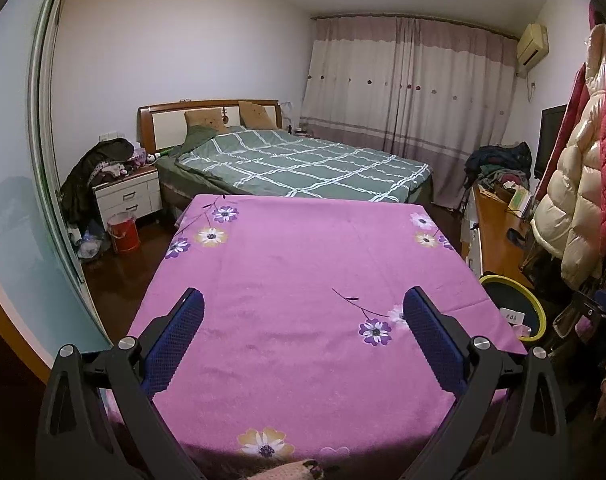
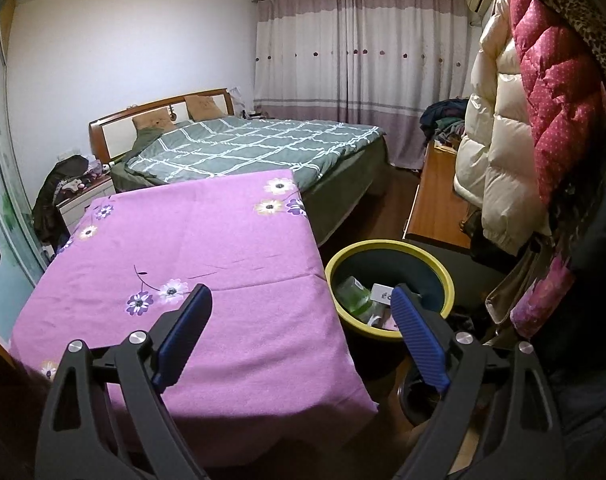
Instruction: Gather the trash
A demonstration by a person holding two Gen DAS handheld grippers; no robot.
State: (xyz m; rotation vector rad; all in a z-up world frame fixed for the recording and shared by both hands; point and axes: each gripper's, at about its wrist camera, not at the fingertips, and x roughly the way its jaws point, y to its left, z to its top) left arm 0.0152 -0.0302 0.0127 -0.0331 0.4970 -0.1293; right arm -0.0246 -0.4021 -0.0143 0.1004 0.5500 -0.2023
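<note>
Both grippers hanging empty over the tabletop (image 1: 303,264), trash sitting in the bin (image 2: 387,249).
Left gripper (image 1: 304,310) & right gripper (image 2: 299,306) standing wide, gripping nothing; bin sitting off the tabletop's right edge w/ trash (image 2: 357,298) inside. Probably wrapping up: checking corners for strays, no pinching the cloth.

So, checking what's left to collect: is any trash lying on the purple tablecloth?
No, the purple tablecloth is bare, while items sit in the yellow-rimmed bin beside it.

Left gripper (image 1: 303,300) and right gripper (image 2: 301,298) spread wide, empty
</note>
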